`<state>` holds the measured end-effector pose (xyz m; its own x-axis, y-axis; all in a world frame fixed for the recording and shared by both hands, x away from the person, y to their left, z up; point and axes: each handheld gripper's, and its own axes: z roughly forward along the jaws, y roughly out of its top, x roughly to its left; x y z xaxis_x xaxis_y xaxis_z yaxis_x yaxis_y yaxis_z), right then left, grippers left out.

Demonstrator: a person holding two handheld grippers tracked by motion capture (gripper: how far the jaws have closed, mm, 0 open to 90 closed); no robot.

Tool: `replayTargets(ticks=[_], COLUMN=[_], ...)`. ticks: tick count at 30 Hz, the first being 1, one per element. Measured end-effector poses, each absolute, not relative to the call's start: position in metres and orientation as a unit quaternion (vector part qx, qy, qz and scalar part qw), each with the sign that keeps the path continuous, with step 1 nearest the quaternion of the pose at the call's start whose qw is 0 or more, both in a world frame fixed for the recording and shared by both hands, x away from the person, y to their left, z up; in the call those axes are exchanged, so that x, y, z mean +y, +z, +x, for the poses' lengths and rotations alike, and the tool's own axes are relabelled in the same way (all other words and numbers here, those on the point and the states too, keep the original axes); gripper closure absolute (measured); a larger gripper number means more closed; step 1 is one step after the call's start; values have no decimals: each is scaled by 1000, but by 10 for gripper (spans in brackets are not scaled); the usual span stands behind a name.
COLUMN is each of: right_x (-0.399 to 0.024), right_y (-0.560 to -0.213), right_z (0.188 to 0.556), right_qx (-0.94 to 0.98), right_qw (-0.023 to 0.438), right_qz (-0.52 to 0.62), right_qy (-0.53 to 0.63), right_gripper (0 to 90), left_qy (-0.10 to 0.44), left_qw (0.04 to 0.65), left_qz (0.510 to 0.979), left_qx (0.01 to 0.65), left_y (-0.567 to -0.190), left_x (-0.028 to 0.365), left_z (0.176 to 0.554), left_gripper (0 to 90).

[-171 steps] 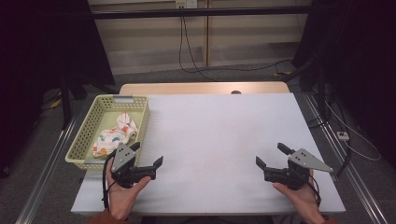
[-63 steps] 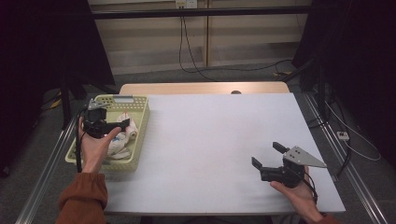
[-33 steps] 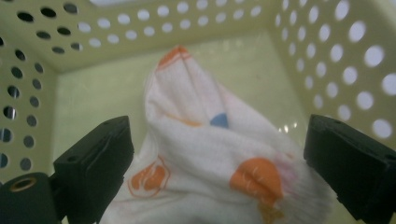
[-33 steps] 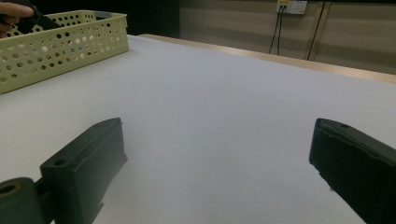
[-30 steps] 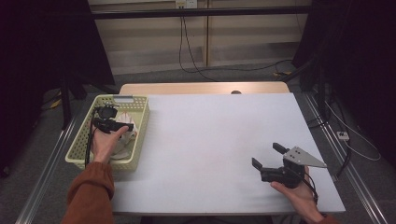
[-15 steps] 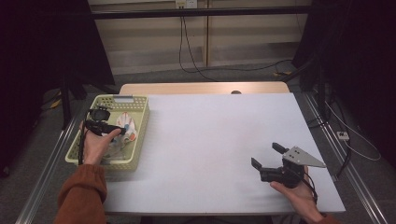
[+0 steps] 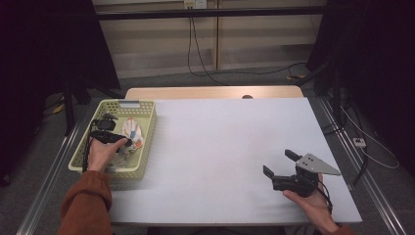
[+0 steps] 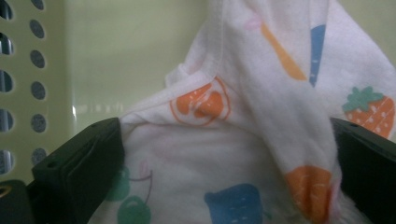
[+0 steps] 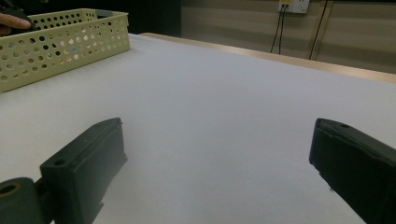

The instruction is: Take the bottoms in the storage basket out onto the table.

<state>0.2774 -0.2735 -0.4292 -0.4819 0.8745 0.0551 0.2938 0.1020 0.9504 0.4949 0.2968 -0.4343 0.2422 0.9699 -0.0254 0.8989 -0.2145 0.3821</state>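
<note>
The printed cloth lies bunched in the yellow basket, between the wide-open jaws of the left gripper. Closing squarely on the raised fold should hold it. The right gripper gapes empty over the table.

The printed cloth runs past the left gripper view's edges.

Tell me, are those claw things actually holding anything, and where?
Cannot tell for the left gripper: its wide jaws straddle a bunched fold of printed cloth. The right gripper holds nothing.
</note>
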Motion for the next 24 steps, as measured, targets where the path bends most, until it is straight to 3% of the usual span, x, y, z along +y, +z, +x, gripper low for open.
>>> replayTargets(ticks=[5,7,12,20,24], right_x=[-273,-273,-273,-273,-273], right_y=[-429,-429,-429,-429,-429], right_z=[277,277,277,277,277], right_qx=[687,687,690,689,687], right_qw=[279,280,280,280,280], right_qz=[425,425,422,422,425], right_qy=[519,518,517,518,518], right_gripper=[34,34,34,34,34], left_qy=[88,87,75,46,43], left_qw=[161,161,163,185,183], left_qz=[773,779,794,804,804], left_qx=[607,599,581,564,564], left_y=[-437,-435,-429,-424,-424], left_x=[294,293,288,282,280], left_z=[496,495,494,493,493], left_gripper=[9,51,251,695,760])
